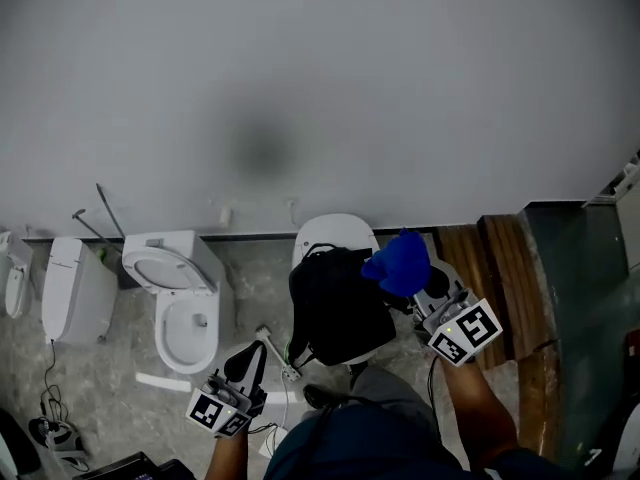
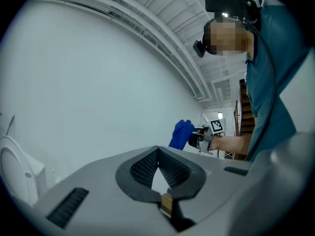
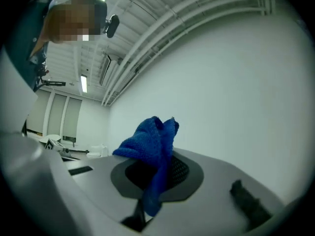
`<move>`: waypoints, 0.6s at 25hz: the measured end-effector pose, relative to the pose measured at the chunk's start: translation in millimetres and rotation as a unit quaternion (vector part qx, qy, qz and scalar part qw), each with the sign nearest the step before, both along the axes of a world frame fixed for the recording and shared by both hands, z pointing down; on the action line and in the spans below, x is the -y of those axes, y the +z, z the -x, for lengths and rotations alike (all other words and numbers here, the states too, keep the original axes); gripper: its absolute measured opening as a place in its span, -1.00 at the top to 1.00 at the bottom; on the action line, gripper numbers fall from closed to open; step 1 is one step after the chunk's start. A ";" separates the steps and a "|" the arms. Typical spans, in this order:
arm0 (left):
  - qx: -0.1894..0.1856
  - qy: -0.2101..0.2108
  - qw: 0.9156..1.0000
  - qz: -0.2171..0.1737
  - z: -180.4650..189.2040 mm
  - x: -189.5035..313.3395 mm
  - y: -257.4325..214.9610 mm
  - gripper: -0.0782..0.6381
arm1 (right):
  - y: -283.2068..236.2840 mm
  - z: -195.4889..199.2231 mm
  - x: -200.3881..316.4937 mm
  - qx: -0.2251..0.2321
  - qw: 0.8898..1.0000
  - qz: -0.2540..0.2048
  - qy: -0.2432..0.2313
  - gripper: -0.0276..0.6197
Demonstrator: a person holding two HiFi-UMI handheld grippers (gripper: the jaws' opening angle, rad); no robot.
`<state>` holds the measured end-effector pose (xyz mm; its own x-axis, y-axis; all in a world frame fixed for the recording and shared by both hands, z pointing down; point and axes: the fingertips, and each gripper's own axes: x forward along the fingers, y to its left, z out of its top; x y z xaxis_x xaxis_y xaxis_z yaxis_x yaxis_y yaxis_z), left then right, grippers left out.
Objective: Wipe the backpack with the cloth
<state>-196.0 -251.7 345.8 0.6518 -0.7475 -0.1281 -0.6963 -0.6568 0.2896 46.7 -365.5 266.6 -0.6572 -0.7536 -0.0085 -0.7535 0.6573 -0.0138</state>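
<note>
Backpack [image 1: 335, 303] on toilet [image 1: 335, 230]; mottled grey floor [image 1: 100, 388]; blank wall [image 1: 300, 88]; right tongs [image 1: 405, 286] pinch cloth [image 1: 402, 260].

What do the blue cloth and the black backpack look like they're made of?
The cloth looks like soft knitted or microfibre fabric, matte, with visible loops. The backpack seems dark matte synthetic fabric; weave too small to tell.
</note>
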 end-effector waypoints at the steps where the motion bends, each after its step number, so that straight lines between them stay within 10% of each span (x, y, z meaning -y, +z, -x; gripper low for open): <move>1: -0.010 0.003 1.000 -0.015 -1.3 -1.8 -13.3 0.77 | -17.4 -3.9 -8.3 0.005 1.000 -0.014 0.006 0.85; 15: 0.016 -0.026 0.994 -0.106 -68.4 -84.2 -84.4 0.77 | -98.2 -100.4 -134.9 0.047 0.997 -0.052 0.018 0.85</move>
<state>-127.6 -167.5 261.4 0.6189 -0.7393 -0.2652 -0.7380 -0.6630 0.1258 147.0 -230.5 168.4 -0.6224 -0.7684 -0.1489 -0.7752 0.6314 -0.0185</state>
